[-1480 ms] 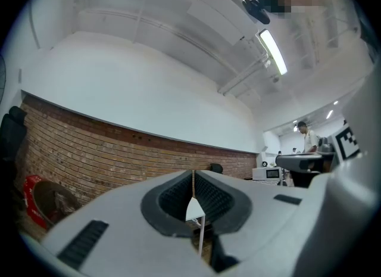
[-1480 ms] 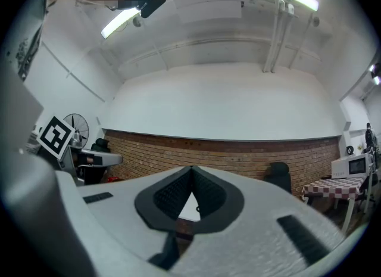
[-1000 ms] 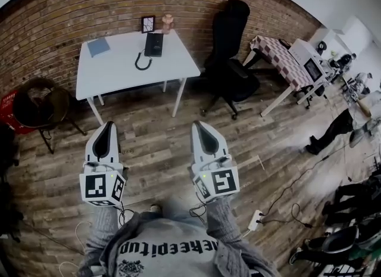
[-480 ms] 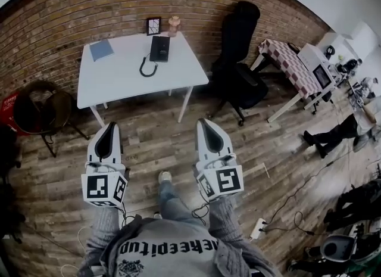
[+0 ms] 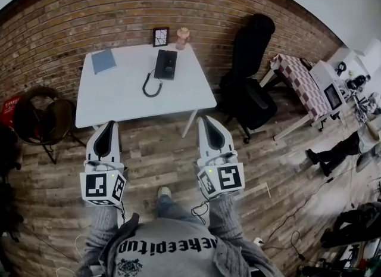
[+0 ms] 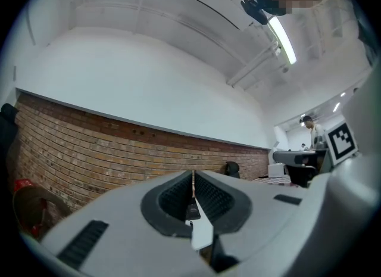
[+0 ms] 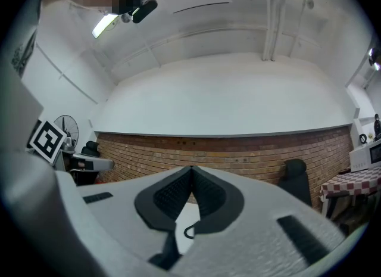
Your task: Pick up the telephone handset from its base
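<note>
Two shut, empty claws
The left gripper (image 5: 109, 124) and right gripper (image 5: 207, 120) face the white table (image 5: 119, 94) with the telephone (image 5: 166, 64), black chair (image 5: 250, 88) beside it. Table is closer than before.

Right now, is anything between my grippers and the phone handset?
Nothing visible. The left gripper and right gripper are shut and empty, above the floor on the near side of the table. The handset sits on its base; only the cord lies in front.
</note>
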Demonstrator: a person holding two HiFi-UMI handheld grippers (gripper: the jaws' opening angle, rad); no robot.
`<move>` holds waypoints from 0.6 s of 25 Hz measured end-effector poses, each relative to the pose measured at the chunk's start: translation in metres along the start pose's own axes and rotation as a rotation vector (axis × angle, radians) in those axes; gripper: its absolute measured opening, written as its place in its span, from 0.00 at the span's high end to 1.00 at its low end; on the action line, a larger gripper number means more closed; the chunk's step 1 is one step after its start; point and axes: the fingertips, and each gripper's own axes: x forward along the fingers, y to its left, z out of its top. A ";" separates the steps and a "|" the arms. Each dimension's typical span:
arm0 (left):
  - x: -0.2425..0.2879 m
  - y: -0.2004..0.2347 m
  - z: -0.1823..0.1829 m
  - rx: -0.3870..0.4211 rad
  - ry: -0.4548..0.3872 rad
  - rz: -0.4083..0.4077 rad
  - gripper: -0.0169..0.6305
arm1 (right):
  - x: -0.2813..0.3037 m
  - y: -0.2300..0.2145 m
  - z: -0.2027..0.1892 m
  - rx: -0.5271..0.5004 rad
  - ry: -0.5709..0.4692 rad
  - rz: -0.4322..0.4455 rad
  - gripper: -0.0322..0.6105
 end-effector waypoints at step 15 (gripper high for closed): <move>0.140 -0.008 -0.017 0.029 -0.027 0.033 0.95 | 0.110 -0.098 -0.033 0.042 -0.031 0.040 0.94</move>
